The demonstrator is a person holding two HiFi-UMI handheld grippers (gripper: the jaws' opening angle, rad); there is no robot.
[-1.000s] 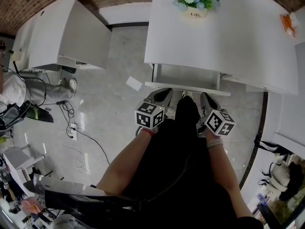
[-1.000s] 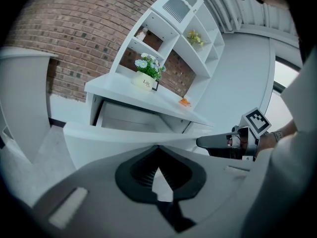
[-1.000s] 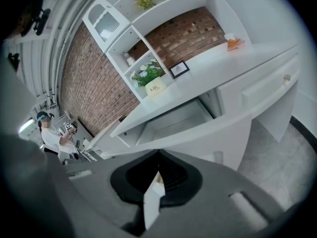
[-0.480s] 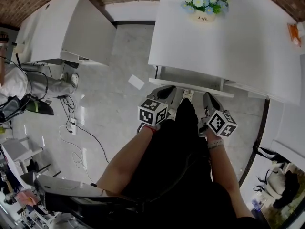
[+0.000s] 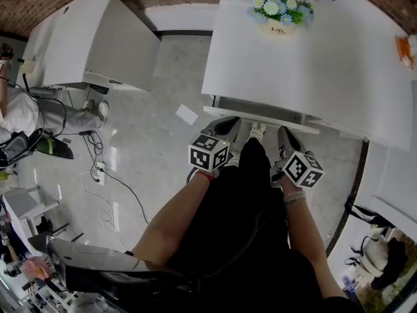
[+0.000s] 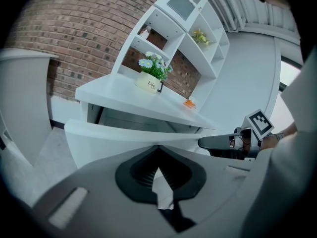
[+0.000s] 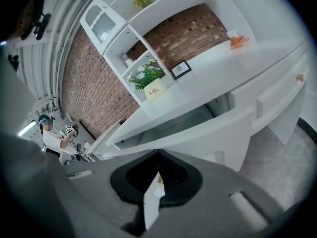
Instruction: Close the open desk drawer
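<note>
The white desk (image 5: 313, 51) has its drawer (image 5: 260, 119) pulled out a little, with a narrow strip of the inside showing. My left gripper (image 5: 229, 122) is shut, its tip at the left part of the drawer front. My right gripper (image 5: 283, 133) is also shut, at the right part of the front. In the left gripper view the shut jaws of the left gripper (image 6: 158, 150) point at the drawer front (image 6: 114, 145). In the right gripper view the right gripper (image 7: 158, 155) sits just below the drawer (image 7: 198, 133). Neither holds anything.
A flower pot (image 5: 277, 26) and an orange item (image 5: 405, 48) sit on the desk. Another white desk (image 5: 85, 38) stands to the left across a tiled floor with a paper sheet (image 5: 186, 114) and cables (image 5: 98, 175). A person (image 7: 49, 135) stands far left.
The drawer has slid further under the desktop, so less of its inside shows. Both grippers moved forward with it and stayed shut.
</note>
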